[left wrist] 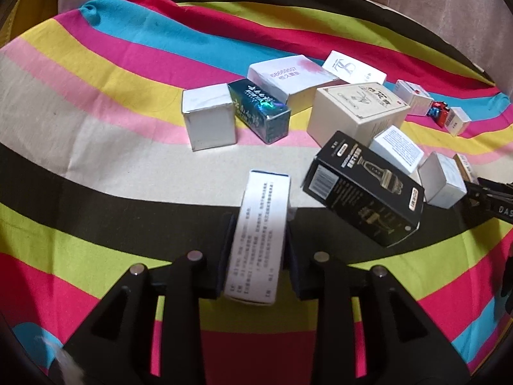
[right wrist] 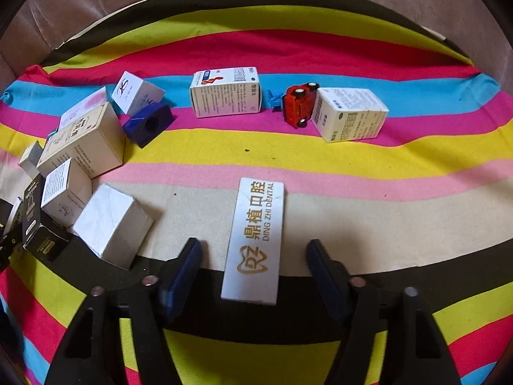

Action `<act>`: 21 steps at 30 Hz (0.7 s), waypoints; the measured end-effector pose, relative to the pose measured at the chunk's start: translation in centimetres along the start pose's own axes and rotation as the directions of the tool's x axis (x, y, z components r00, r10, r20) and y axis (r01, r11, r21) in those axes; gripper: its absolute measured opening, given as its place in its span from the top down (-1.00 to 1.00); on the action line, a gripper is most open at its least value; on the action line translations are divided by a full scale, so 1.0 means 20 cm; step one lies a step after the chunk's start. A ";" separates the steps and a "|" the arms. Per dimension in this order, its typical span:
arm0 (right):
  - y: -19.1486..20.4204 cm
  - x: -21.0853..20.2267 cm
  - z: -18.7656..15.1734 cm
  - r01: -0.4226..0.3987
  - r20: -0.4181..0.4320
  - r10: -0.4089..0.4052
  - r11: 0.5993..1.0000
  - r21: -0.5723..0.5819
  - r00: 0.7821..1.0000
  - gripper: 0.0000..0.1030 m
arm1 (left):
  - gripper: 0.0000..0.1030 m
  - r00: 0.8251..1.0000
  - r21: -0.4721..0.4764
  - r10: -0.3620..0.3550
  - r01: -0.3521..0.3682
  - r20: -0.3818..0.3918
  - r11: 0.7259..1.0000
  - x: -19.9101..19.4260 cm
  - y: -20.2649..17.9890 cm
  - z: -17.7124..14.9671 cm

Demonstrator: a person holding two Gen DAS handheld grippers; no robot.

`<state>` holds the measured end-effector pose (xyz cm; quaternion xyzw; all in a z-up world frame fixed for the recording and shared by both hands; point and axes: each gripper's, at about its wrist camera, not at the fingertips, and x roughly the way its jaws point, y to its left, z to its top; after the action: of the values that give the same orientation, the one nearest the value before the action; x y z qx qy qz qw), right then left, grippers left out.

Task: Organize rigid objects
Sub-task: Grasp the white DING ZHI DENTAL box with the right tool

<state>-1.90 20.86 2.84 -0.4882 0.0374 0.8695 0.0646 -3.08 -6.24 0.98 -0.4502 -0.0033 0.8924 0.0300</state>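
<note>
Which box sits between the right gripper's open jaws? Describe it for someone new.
On the striped cloth, look just ahead of the right gripper. A long flat white box lies lengthwise between the open jaws, touching neither. Unlike nearby boxes, it carries gold "DING ZHI DENTAL" lettering and a tooth logo.

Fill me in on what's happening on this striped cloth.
A person with two handheld grippers is sorting small boxes. The left gripper has its jaws shut on a long white box printed with text. The right gripper is open, its jaws either side of the white dental box lying on the striped cloth. Other boxes sit scattered beyond.
</note>
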 end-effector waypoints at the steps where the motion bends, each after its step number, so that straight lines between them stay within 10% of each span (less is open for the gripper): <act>1: 0.00 -0.01 -0.01 -0.003 0.007 0.003 1.000 -0.008 1.000 -0.05 | 0.36 1.000 0.010 0.009 -0.009 0.008 1.000 -0.01 -0.01 -0.01; 4: 0.02 -0.04 -0.04 -0.011 0.022 0.011 1.000 -0.020 1.000 0.38 | 0.43 1.000 0.015 0.013 -0.013 0.009 1.000 -0.02 -0.03 -0.03; 21: 0.11 -0.28 -0.37 -0.104 0.015 0.104 0.994 0.013 0.994 0.38 | 0.45 1.000 -0.052 0.005 -0.006 -0.022 0.999 -0.25 0.02 -0.27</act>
<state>6.93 17.24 3.79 -0.4790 0.0683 0.8748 0.0229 4.20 -7.03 1.85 -0.4605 -0.0249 0.8872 0.0160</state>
